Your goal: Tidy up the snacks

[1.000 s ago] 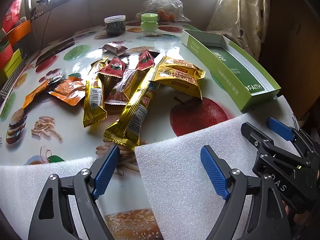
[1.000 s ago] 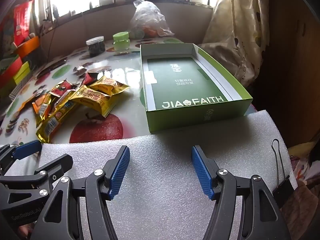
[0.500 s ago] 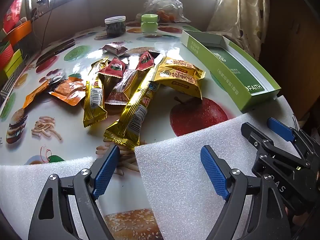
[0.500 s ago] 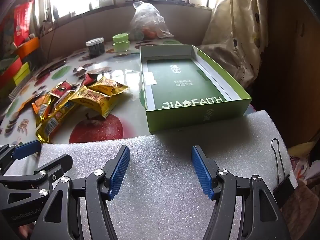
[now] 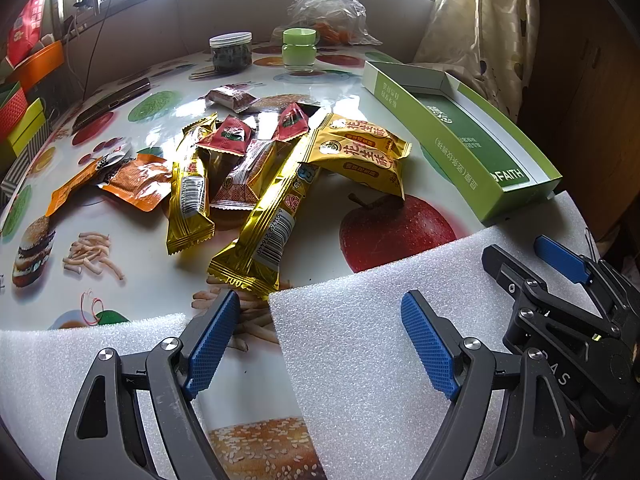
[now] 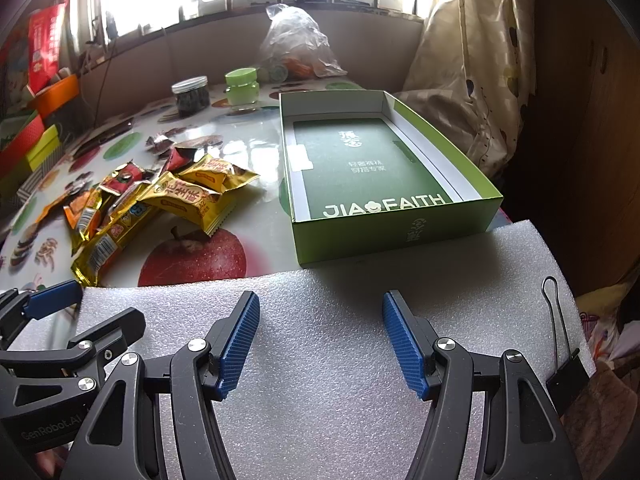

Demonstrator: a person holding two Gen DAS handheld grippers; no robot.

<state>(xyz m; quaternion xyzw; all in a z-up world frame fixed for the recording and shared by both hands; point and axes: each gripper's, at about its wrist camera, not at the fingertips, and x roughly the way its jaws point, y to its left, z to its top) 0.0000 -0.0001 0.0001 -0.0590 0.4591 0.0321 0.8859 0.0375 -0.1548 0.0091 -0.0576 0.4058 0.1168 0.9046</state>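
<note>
Both hand-held grippers are seen spread wide with nothing between their blue pads: the left hand-held gripper (image 5: 320, 344) is held over white foam sheets (image 5: 360, 352) at the near edge of the tabletop (image 5: 312, 256), and the right hand-held gripper (image 6: 320, 344) is held just beside it over the same foam. A heap of snack packets (image 5: 256, 176) is spread across the tabletop ahead of the left one. An open green box (image 6: 384, 184), with only a printed insert inside, is placed to the right of the heap, well apart from it.
</note>
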